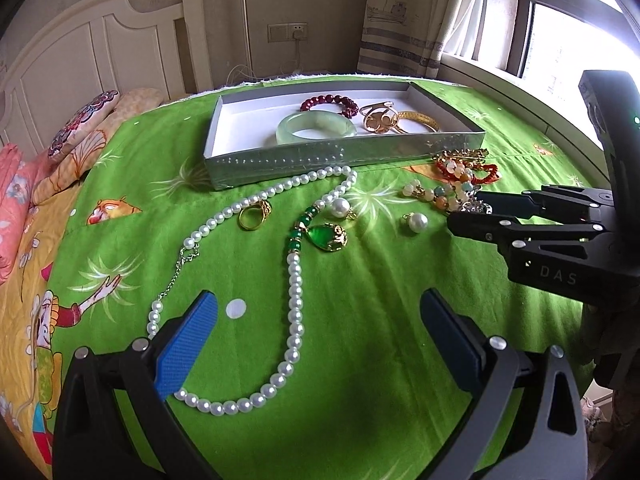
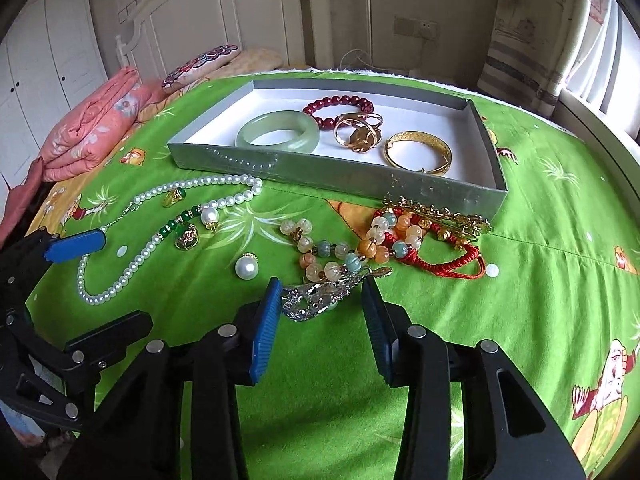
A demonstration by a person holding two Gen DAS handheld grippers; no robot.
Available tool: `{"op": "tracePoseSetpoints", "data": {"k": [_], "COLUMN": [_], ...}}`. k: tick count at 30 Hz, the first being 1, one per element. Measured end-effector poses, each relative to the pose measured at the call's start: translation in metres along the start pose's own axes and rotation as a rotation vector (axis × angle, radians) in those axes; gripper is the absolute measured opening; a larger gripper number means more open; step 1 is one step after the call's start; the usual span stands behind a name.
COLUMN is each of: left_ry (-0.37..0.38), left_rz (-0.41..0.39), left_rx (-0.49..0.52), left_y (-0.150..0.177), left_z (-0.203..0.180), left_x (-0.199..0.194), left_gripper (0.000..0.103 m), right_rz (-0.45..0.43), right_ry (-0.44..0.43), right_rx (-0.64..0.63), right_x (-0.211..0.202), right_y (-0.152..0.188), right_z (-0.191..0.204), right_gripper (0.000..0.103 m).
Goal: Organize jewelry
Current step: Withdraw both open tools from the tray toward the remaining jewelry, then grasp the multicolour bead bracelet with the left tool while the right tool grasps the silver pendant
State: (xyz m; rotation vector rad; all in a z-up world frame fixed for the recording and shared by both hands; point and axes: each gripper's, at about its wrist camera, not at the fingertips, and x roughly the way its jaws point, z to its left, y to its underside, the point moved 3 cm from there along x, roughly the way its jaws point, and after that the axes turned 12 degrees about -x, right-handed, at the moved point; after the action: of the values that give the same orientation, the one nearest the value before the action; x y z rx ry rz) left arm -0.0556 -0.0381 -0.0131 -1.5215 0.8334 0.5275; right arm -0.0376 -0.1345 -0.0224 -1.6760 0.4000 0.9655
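Green cartoon-print bedsheet (image 1: 360, 320) covers bed, wrinkled. White headboard (image 1: 80, 52) at far left edge of bed. Embroidered floral pillow (image 2: 200, 65) near far left corner, beige pillow (image 2: 256, 60) just beside it. Folded pink quilt (image 2: 92, 128) at left edge. White wardrobe doors (image 2: 44, 48) behind quilt. Wall socket (image 1: 298, 32) with plugged cable beyond far edge. Striped curtain (image 1: 400, 20) and window (image 1: 568, 36) beyond far right corner.

Left gripper (image 1: 318, 320) hovers with jaws spread wide; right gripper (image 2: 320, 300) sits low, jaws parted.
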Motion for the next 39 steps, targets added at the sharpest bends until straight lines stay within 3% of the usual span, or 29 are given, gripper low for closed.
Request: {"op": "tracePoseSetpoints", "data": {"k": [15,21,36,39], "left_ry": [-0.001,-0.005,-0.07,-0.048], "left_rz": [0.013,0.022,0.03,0.035], "left_rx": [-0.009,-0.008,0.025,0.063], "left_y": [0.0,0.0,0.0,-0.001], "left_z": [0.003,0.003,-0.003,-0.011], "left_x": [0.003,0.005,0.009,0.009], "left_gripper": [0.1,0.1,0.1,0.1], "right_rz": [-0.064,-0.145,-0.227,-0.244], "right_ry": [-0.014,-0.131,-0.03,-0.018], "right_rx": [0.024,0.05,0.15,0.173], "right_x": [-0.021,-0.045,-0.067,-0.069], "right_y": [0.015,0.023,0.035,0.038], "right_z": [-0.004,-0.004,-0.045,-0.054], "right_gripper": [0.04,0.04,0.04,0.04]}}
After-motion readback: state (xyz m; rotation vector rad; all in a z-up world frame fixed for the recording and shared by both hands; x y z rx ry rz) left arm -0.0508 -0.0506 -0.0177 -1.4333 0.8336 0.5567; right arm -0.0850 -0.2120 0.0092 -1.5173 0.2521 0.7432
